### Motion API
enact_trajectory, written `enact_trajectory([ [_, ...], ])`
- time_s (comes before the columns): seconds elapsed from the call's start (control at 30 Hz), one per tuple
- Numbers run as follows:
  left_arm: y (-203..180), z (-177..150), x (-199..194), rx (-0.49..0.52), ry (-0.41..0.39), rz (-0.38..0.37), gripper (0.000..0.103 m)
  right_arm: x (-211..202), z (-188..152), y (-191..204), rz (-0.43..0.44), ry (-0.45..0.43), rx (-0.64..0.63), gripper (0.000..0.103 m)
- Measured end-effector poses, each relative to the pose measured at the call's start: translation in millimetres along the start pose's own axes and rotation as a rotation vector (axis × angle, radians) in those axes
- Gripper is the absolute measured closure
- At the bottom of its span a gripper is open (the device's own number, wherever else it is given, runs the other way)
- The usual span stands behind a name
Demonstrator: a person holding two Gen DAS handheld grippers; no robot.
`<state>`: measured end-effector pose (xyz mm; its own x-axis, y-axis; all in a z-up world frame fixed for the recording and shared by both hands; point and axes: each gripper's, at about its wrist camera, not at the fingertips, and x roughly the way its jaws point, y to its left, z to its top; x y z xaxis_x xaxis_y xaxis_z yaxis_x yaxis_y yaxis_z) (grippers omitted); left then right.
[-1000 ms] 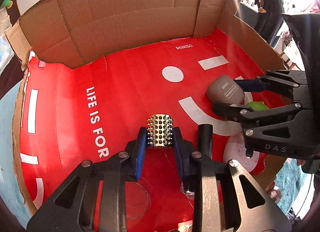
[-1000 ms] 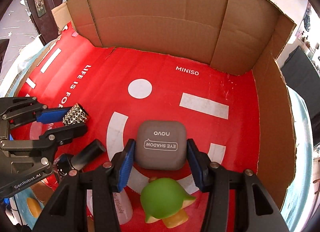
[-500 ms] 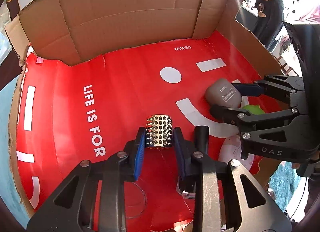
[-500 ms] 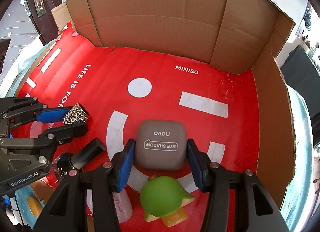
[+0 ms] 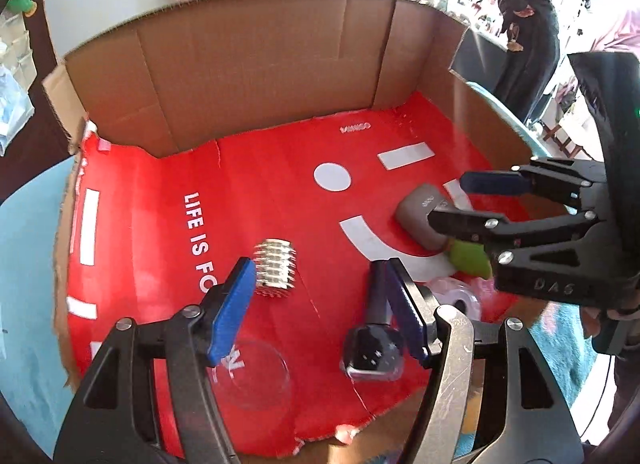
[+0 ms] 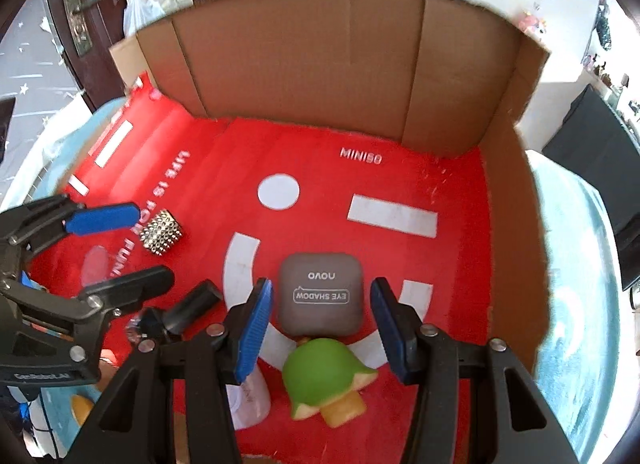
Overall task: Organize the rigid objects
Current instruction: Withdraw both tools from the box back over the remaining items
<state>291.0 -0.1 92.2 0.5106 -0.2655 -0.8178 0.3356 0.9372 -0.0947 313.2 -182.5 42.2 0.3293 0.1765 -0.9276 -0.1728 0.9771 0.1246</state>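
Note:
A silver studded block lies on the red floor of the cardboard box, just beyond my open left gripper; it also shows in the right wrist view. A grey eye-shadow case lies on the red floor between the spread fingers of my open right gripper, which has lifted off it. In the left wrist view the case sits partly behind that gripper. A green toy lies just in front of the case.
A black-capped bottle lies beside my left gripper's right finger. A clear round lid and a pale pink round item rest on the near floor. Cardboard walls close the back and right side. A person stands beyond.
Both grippers have opened and pulled back and up. The studded block and the eye-shadow case were let go and now lie on the red floor.

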Motion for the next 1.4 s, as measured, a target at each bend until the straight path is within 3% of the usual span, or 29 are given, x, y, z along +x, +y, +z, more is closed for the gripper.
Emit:
enact_trajectory([
  [0.2,-9.7,-13.2,-39.0,0.004,-0.092,0.024,0.029,-46.1,-5.0,3.5,-0.007,-0.079,0.005,0.048],
  [0.5,-20.3,-52.3,-104.5,-0.043,-0.278,0.041,0.021,-126.9,-38.9,20.5,-0.04,-0.252,-0.017,0.027],
  [0.7,-28.0,-90.5,-138.3,-0.096,-0.387,0.065,0.016,-166.9,-78.3,38.7,-0.045,-0.359,-0.029,0.008],
  [0.83,-37.0,-118.6,-154.0,-0.107,-0.454,0.09,0.009,-188.2,-111.8,50.3,-0.061,-0.437,-0.024,0.003],
  [1.13,-64.1,-184.4,-159.3,-0.086,-0.541,0.179,0.008,-203.3,-194.7,68.3,-0.099,-0.602,0.06,0.0],
  [1.27,-67.5,-206.3,-148.5,-0.113,-0.55,0.213,0.007,-189.2,-221.3,71.5,-0.15,-0.636,0.082,0.0],
  [1.4,-69.0,-222.4,-133.2,-0.119,-0.553,0.245,0.007,-169.6,-239.9,67.9,-0.135,-0.643,0.118,0.0],
])
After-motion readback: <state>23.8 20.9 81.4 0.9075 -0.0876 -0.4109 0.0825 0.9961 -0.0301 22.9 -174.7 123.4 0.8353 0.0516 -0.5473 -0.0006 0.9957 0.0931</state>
